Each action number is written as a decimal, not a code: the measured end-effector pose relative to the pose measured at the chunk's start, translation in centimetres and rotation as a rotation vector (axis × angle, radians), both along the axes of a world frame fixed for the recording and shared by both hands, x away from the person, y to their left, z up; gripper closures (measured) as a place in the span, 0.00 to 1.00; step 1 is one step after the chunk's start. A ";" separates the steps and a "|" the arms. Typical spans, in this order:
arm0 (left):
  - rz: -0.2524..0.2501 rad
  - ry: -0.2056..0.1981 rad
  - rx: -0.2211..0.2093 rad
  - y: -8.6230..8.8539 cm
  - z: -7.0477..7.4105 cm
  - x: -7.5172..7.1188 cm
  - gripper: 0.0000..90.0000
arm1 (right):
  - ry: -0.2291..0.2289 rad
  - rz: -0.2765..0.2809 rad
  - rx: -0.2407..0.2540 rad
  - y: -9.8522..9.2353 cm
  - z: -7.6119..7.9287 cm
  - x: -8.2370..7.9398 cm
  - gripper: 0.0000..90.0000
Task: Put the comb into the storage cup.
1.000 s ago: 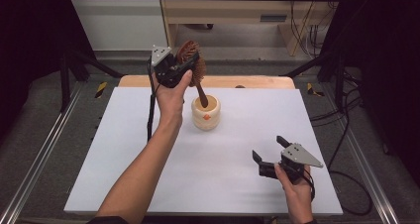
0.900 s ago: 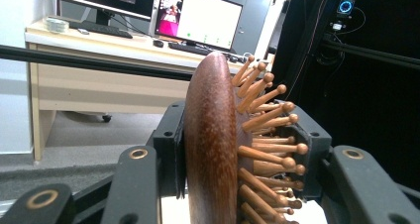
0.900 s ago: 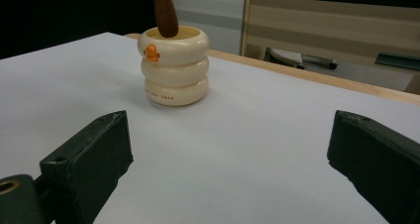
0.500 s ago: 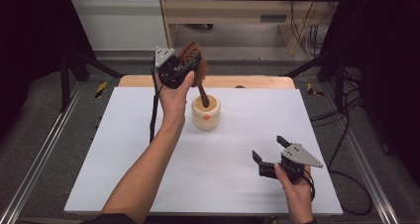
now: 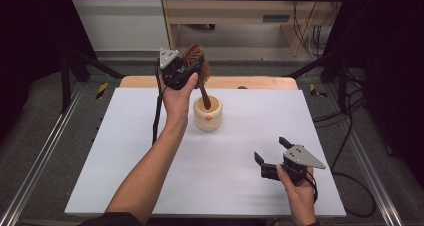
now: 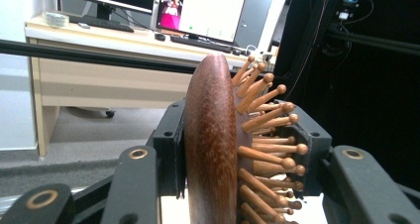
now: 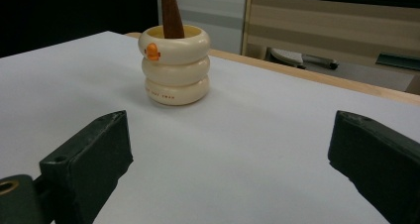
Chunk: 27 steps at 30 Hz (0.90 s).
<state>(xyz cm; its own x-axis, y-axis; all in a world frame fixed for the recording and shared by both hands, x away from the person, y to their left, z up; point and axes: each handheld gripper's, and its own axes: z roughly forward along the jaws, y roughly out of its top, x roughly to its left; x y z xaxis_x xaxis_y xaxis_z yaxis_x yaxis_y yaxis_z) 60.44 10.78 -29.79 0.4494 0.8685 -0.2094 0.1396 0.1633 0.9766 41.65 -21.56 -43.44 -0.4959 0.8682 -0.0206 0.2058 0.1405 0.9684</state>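
over the cup (image 5: pixel 207 114), hairbrush (image 5: pixel 196 66) stands near upright, handle down.

Bright, even light on the white table (image 5: pixel 125 151); dark, soft surroundings.

Wooden desk (image 6: pixel 99 80) with monitors (image 6: pixel 200 13)
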 end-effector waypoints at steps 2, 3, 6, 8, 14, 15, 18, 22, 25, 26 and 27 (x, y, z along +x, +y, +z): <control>-0.003 0.001 0.003 -0.1 -0.1 0.0 0.56 | 0.001 0.000 0.000 0.0 0.0 0.0 0.04; -0.003 0.001 0.004 -0.1 -0.2 0.1 0.56 | 0.001 0.000 0.001 0.0 0.0 0.0 0.04; -0.003 0.004 0.008 -0.2 -0.3 0.1 0.56 | 0.002 0.000 0.002 0.0 0.0 0.0 0.04; -0.004 0.003 0.009 -0.2 -0.4 0.2 0.56 | 0.000 0.000 0.002 0.0 0.0 0.0 0.04; -0.001 0.014 0.008 -0.2 -0.7 0.4 0.56 | 0.001 0.001 0.003 0.0 0.0 0.0 0.04; 0.000 0.015 0.006 -0.2 -0.8 0.4 0.56 | 0.000 0.001 0.003 0.0 0.0 0.0 0.04; 0.003 0.019 0.004 -0.1 -0.9 0.5 0.56 | 0.004 -0.001 0.008 0.0 0.0 0.0 0.04; 0.003 0.023 0.006 -0.1 -1.1 0.6 0.56 | 0.004 0.001 0.009 0.0 0.0 0.0 0.04; 0.001 0.026 0.007 -0.2 -1.3 0.8 0.56 | 0.005 0.001 0.008 0.0 0.0 0.0 0.04; 0.001 0.028 0.010 -0.3 -1.3 0.8 0.56 | 0.005 0.000 0.010 0.0 0.0 0.0 0.04; 0.003 0.029 0.006 -0.3 -1.4 0.8 0.56 | 0.005 -0.001 0.010 0.0 0.0 0.0 0.04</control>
<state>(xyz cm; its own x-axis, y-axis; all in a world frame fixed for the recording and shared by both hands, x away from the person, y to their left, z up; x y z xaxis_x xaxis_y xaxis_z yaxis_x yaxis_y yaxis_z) 61.26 10.48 -31.19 0.4407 0.8710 -0.2172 0.1678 0.1578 0.9731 41.68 -21.61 -43.46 -0.4954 0.8686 -0.0092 0.2105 0.1304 0.9688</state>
